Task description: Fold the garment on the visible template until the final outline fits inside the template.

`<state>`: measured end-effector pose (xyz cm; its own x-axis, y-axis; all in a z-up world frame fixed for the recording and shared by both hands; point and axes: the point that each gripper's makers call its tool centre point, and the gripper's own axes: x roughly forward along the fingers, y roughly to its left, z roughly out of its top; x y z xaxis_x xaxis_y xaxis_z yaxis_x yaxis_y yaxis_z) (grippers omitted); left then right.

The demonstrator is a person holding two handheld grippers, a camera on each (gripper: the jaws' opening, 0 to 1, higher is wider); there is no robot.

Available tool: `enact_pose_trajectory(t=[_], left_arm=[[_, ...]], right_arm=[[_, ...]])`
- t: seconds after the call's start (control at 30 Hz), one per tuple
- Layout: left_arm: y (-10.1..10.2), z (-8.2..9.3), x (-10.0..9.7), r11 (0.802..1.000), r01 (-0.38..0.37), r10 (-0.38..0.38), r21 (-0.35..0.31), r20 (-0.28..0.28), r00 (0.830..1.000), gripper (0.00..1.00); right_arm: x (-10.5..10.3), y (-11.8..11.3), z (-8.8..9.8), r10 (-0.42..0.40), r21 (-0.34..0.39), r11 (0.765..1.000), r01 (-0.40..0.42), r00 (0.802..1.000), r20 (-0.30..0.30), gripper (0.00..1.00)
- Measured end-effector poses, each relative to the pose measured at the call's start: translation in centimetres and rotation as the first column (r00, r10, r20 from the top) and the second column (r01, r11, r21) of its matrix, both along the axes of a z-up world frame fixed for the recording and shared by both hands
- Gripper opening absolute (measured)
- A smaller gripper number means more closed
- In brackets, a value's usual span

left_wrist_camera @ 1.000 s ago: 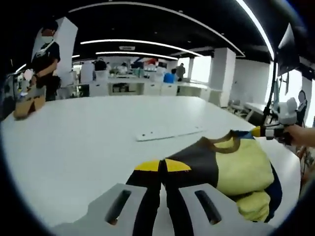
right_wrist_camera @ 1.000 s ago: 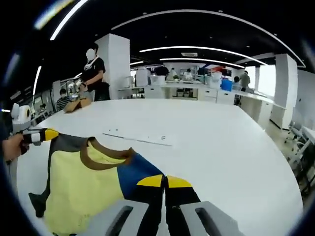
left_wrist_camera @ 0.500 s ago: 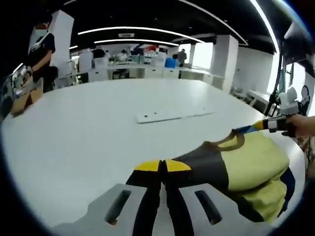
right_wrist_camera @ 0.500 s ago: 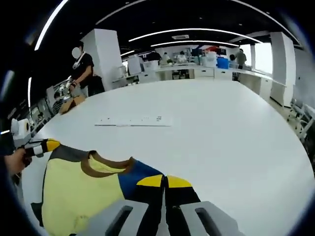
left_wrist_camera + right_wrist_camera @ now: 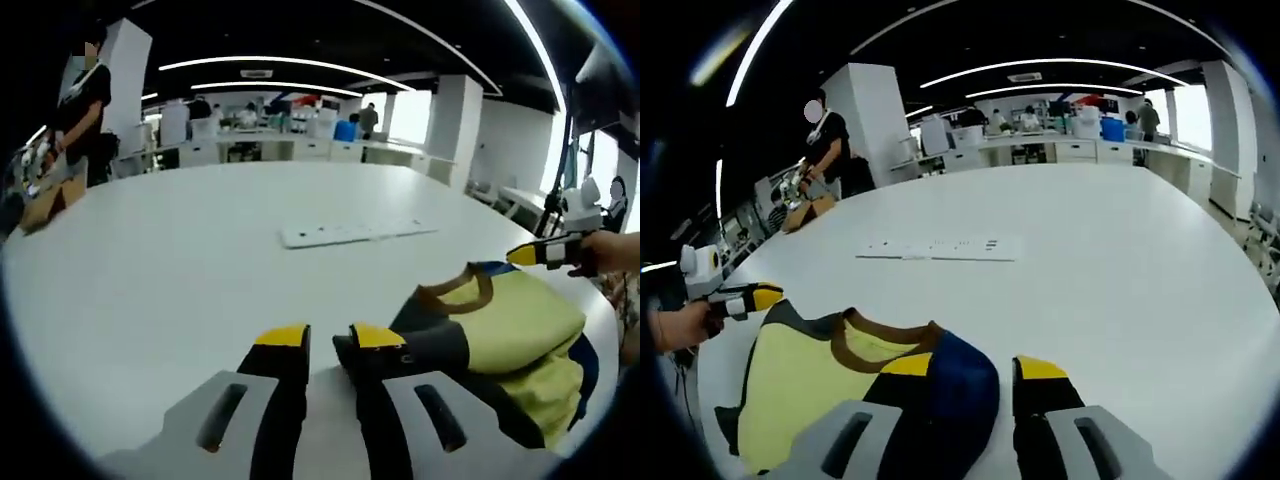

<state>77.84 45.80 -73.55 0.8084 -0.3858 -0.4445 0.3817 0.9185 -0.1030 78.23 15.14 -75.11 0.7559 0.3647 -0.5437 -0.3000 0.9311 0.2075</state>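
Gaping tongs beside garment.

Bright ceiling strip lights, soft shadows, strong fisheye bending at edges.

Right tool has its yellow-tipped jaws apart, with the blue shoulder of the shirt bunched up between them, whether it touches them I can't tell. The shirt's yellow with a brown collar, lying on the white bench. Left tool is at the shirt's far corner, and a white strip lies further back.
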Motion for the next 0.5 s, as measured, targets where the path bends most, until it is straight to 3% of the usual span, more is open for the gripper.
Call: enact_pose_trajectory(t=[0.23,0.37,0.5], left_arm=[[0.3,1.5,-1.7,0.999,0.029,-0.029,-0.035,0.019,0.999,0.34],[0.6,2.2,-2.8,0.998,0.041,-0.039,-0.04,0.032,0.999,0.44],[0.6,3.0,-4.3,0.997,0.049,-0.047,-0.054,0.045,0.998,0.54]], right_arm=[[-2.1,0.9,0.7,0.076,-0.018,0.997,-0.076,0.997,-0.002,0.49],[-3.3,1.0,1.4,0.091,0.005,0.996,-0.091,0.996,0.01,0.58],[-4.9,1.4,2.1,0.111,0.077,0.991,-0.112,0.994,0.016,0.6]])
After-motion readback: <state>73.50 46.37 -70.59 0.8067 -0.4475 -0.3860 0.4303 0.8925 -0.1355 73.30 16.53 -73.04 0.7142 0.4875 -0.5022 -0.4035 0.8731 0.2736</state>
